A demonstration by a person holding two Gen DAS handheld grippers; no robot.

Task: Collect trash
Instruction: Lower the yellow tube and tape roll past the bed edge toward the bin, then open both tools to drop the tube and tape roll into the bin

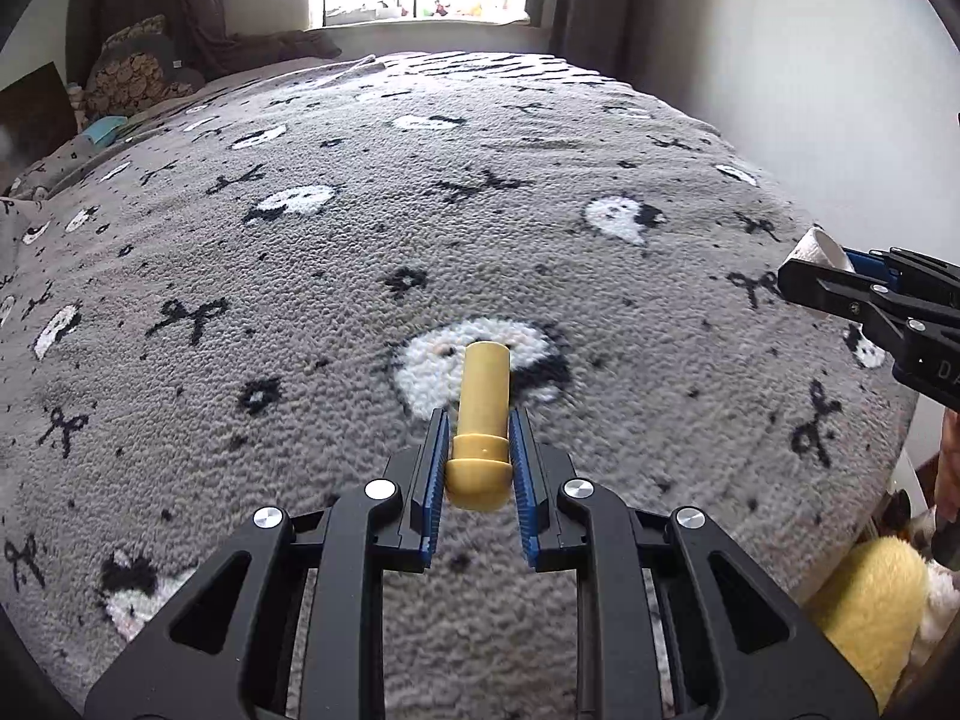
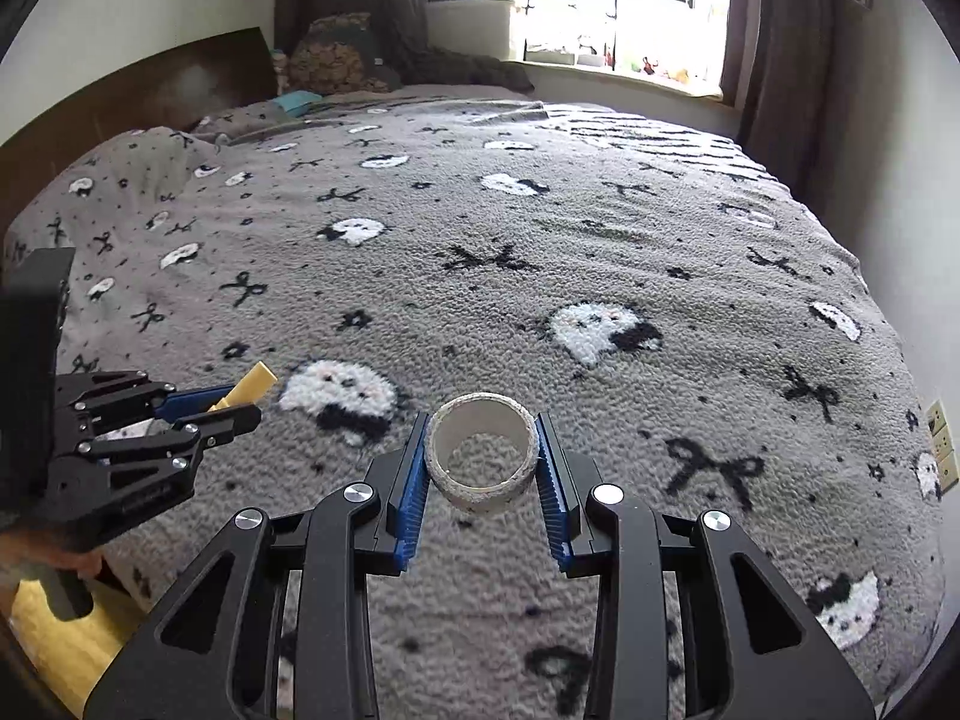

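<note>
the left gripper point(image 1: 478, 450) has its jaws closed on a yellow plastic tube point(image 1: 483, 414), the blue ribbed pads point(image 1: 437, 474) pressing its capped end from both sides while the longer barrel points forward, out over the bed point(image 1: 360, 240). the tube is held above the grey fleece blanket point(image 1: 600, 360), over one of its white ghost-like patches. the right gripper point(image 2: 482, 456) has its jaws clamped on a white cardboard tape core point(image 2: 480, 450), a short ring with a rough, frayed edge, its open hole facing the camera so that the blanket shows through it. that ring too is lifted off the bed, not resting on it. each tool shows in the other's view: from the left wrist, the right gripper comes in at the right edge with the ring at its tips; from the right wrist, the left gripper point(image 2: 240, 405) sits at the left edge with the yellow tube poking out beyond its pads. the two grippers are well apart, side by side near the foot edge of the bed. at the far side a bright window point(image 2: 624, 6) stands between dark curtains point(image 2: 774, 30), and a patterned cushion point(image 2: 336, 54) lies near the headboard point(image 2: 120, 96).
</note>
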